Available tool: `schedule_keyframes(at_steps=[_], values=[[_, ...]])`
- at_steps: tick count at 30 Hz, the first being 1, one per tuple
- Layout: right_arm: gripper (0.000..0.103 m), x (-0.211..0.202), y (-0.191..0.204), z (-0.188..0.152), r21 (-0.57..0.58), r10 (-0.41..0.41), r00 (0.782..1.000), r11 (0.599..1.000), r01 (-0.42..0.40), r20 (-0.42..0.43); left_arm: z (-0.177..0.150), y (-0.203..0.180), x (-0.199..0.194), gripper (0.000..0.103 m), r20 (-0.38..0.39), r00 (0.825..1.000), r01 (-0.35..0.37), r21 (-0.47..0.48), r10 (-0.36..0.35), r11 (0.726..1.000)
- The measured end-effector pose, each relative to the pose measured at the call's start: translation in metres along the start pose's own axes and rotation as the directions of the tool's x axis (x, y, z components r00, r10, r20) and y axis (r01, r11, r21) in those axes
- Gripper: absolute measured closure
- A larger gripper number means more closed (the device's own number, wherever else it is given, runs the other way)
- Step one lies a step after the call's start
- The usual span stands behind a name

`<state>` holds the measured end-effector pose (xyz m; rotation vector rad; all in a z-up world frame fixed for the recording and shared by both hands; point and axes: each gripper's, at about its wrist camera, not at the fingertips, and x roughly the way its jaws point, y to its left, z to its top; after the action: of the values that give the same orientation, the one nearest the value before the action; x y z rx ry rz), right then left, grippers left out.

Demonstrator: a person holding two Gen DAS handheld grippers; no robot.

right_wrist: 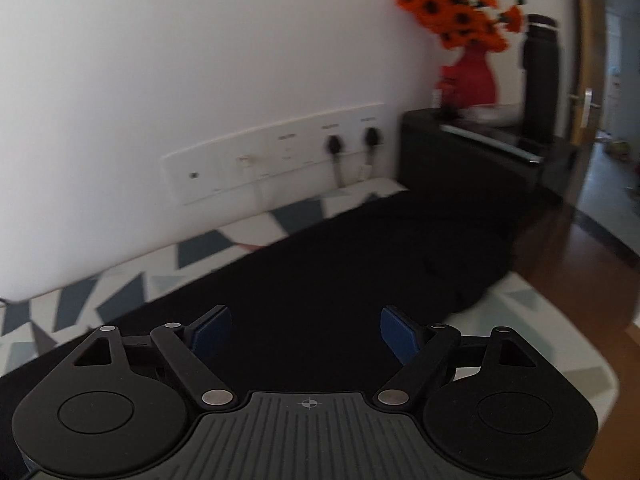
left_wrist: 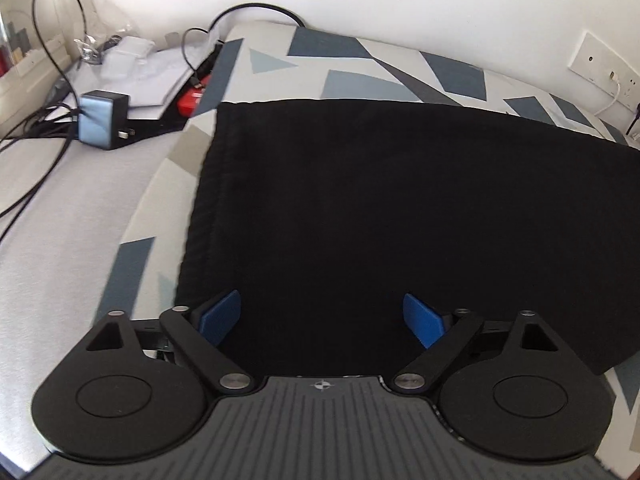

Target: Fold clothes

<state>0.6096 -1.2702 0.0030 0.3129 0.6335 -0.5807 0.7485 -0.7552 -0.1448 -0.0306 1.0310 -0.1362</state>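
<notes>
Both the left gripper point(left_wrist: 322, 320) and right gripper point(right_wrist: 306, 332) stand released, blue-padded fingers spread, above a flat, matte black garment point(left_wrist: 400, 208) extending ahead of them across the geometric-patterned cloth point(left_wrist: 384, 68).

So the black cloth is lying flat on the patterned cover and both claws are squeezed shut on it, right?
Not quite. The black cloth does lie on the patterned cover, but both claws are open: the left claw in the left wrist view, the right claw in the right wrist view.
</notes>
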Motion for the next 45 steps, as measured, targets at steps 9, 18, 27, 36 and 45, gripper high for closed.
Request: schedule_keyframes(at_steps=[9, 18, 27, 36, 45], values=[[0.007, -0.004, -0.058, -0.088, -0.043, -0.2, 0.978, 0.979, 0.198, -0.055, 0.011, -0.018, 0.014, 0.0, -0.011, 0.998, -0.068, -0.039, 0.068, 0.997], [0.007, 0.095, -0.004, -0.132, -0.291, -0.079, 0.993, 0.955, 0.05, -0.088, 0.013, -0.024, 0.018, 0.0, -0.002, 0.994, -0.112, -0.117, 0.113, 0.987], [0.001, 0.135, 0.011, -0.126, -0.228, -0.045, 0.998, 0.973, 0.036, -0.034, 0.009, -0.031, 0.018, 0.0, 0.025, 0.987, -0.153, -0.124, 0.157, 0.98], [0.002, 0.108, -0.027, -0.118, -0.217, -0.092, 0.996, 0.972, 0.094, 0.017, 0.012, -0.029, 0.019, 0.0, 0.011, 0.988, -0.151, -0.132, 0.154, 0.98], [0.026, 0.074, -0.048, -0.134, -0.24, 0.011, 1.0, 0.971, -0.005, 0.024, 0.012, -0.028, 0.02, 0.0, 0.014, 0.988, -0.147, -0.145, 0.151, 0.978]])
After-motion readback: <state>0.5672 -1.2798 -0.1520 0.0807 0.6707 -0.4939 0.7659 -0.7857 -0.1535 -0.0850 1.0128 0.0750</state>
